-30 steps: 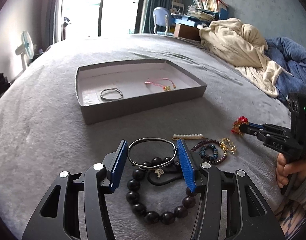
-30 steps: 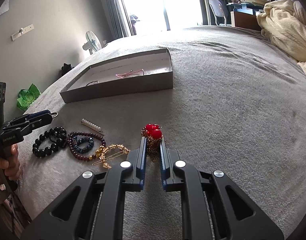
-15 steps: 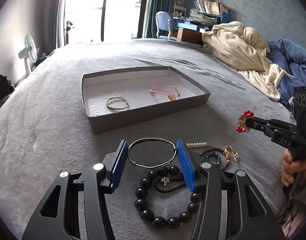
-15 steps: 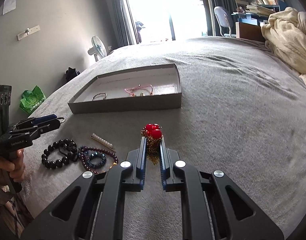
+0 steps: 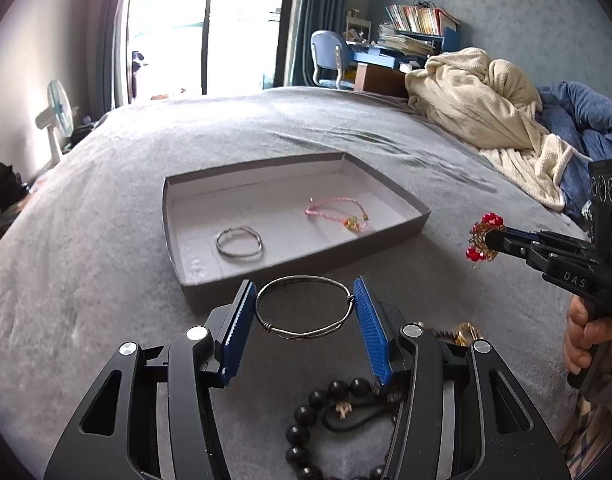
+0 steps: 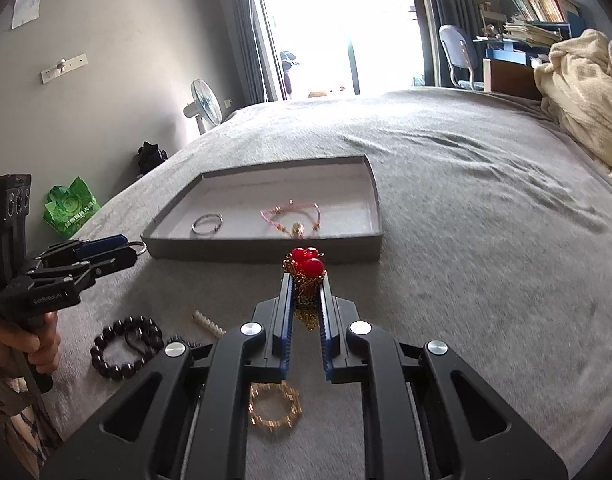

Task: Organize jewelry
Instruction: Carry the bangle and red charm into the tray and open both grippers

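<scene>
A grey shallow box (image 5: 306, 266) (image 6: 266, 248) lies on the bed with a silver ring bangle (image 5: 239, 242) (image 6: 207, 224) and a pink cord bracelet (image 5: 338, 214) (image 6: 292, 218) inside. My left gripper (image 5: 304, 308) (image 6: 132, 248) is shut on a silver wire bangle (image 5: 304, 334), held above the bed just short of the box's near wall. My right gripper (image 6: 306, 280) (image 5: 486, 242) is shut on a red-bead and gold ornament (image 6: 306, 266) (image 5: 482, 236), raised off the bed to the right of the box.
On the grey bed cover near me lie a black bead bracelet (image 6: 124, 348) (image 5: 330, 412), a pearl hair clip (image 6: 208, 322) and a gold chain bracelet (image 6: 274, 406). A cream blanket (image 5: 478, 96) is heaped at the far right. A hand (image 5: 586, 332) holds the right gripper.
Both grippers have risen and moved toward the box, each keeping its piece. The loose jewelry on the bed has slipped lower in both views.
</scene>
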### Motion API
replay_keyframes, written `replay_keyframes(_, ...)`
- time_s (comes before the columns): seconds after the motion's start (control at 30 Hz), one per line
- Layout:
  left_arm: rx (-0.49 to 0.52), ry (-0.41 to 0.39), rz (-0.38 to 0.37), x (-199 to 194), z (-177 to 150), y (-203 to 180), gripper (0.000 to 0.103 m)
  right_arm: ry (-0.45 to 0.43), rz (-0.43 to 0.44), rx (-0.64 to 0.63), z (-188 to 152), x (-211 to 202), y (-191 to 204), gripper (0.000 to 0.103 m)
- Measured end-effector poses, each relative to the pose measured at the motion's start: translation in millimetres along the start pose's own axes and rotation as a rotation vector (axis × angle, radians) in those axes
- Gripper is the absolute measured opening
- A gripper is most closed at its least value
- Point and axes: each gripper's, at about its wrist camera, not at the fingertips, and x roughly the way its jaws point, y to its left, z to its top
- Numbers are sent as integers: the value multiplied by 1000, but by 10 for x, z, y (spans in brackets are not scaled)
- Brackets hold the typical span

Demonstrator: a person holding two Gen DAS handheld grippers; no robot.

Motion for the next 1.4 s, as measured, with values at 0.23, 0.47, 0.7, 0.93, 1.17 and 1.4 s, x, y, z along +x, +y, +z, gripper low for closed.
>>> replay_keyframes(0.23,-13,-7,8,111,183,80,52,-17,20,-24,314,156,52,12)
replay_keyframes(0.47,-24,-3,11,313,367,124,52,-9,20,-36,544,358,14,12)
replay_keyframes(0.7,-17,-7,19,561,596,104,52,-8,19,-51,829,590,18,12)
replay_keyframes(0.93,-10,4,35,807,716,63,52,19,20,-79,1021,912,72,12)
replay_keyframes(1.17,-19,52,62,1053,660,93,52,91,15,-84,937,1265,62,12)
replay_keyframes(1.4,-10,125,75,1234,566,117,52,185,-14,-87,711,1547,1,12)
